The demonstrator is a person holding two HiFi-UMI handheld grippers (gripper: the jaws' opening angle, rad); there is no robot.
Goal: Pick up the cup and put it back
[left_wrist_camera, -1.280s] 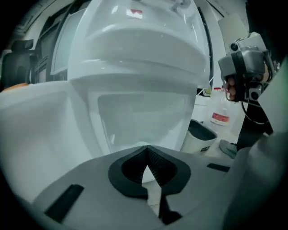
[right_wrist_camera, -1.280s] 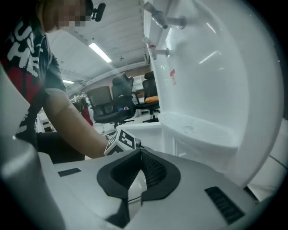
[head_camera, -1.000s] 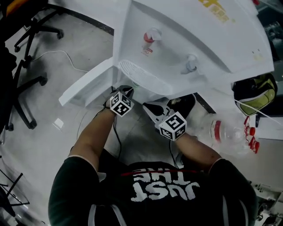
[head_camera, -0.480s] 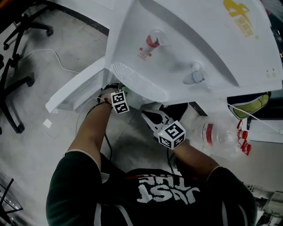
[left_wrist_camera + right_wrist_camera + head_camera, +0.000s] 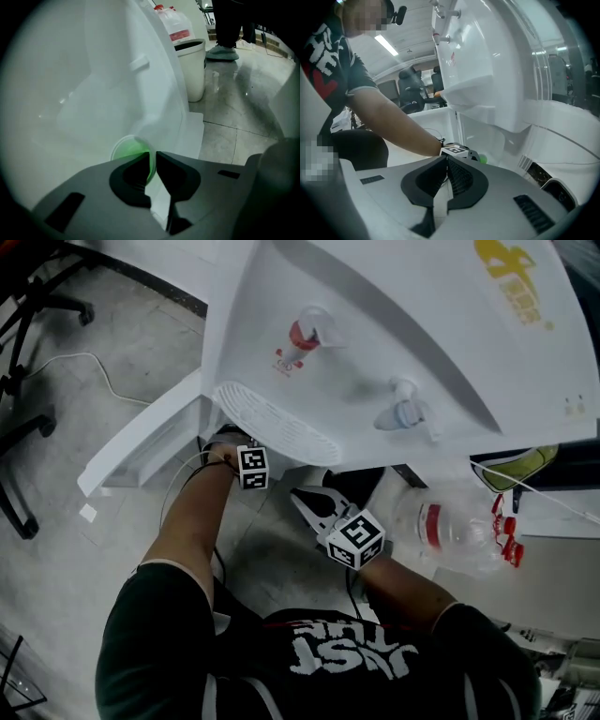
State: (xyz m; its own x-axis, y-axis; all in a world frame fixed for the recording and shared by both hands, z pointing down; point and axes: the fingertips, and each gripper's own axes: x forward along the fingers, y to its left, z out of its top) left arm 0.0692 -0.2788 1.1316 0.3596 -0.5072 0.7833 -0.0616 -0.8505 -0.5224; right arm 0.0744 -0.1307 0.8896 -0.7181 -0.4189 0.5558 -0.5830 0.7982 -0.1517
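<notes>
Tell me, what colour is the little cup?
The cup is see-through green. The left gripper view shows it best.

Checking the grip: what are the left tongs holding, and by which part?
The left tongs, having just closed further, pinch the green cup by its rim.

Left arm reaches forward, left gripper tilted steeply down. Its jaws have just been closing and now pinch the wall of the cup. Right gripper sits beside it on a bent right arm, jaws together, empty.
</notes>
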